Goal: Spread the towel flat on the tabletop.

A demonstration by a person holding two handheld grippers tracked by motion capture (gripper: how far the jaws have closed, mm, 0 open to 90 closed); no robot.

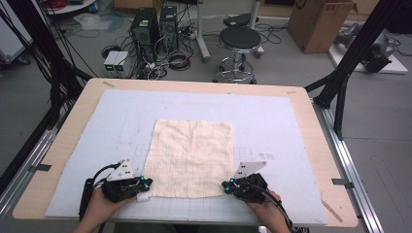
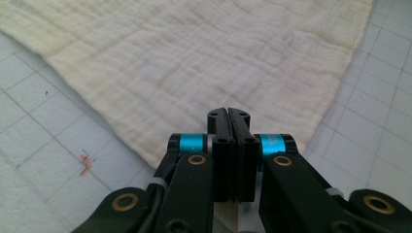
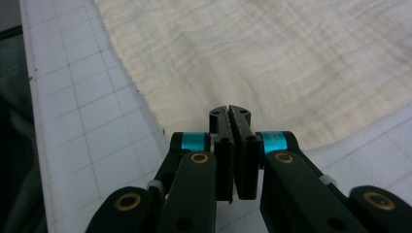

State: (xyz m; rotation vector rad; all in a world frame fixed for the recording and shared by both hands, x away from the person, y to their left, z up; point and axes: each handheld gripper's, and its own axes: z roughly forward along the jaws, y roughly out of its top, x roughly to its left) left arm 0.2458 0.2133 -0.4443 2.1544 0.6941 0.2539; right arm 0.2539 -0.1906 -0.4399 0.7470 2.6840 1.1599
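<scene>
While both tongs (image 1: pixel 145 183) (image 1: pixel 226 185) press closed, cloth (image 1: pixel 190 156) lies flat.

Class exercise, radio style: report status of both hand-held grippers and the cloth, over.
Left hand-held gripper shut, at cloth's near left corner. Right hand-held gripper shut, at near right corner. Cream cloth flat on the gridded mat. Nothing in the way.

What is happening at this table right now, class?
A person holds a pair of tongs in each hand at the near edge of a grid-marked mat. A cream cloth lies spread flat on it. The left tongs sit at the cloth's near left corner and the right tongs at its near right corner. Both pairs have their jaws closed together over the corners; whether they actually pinch fabric cannot be told.
</scene>
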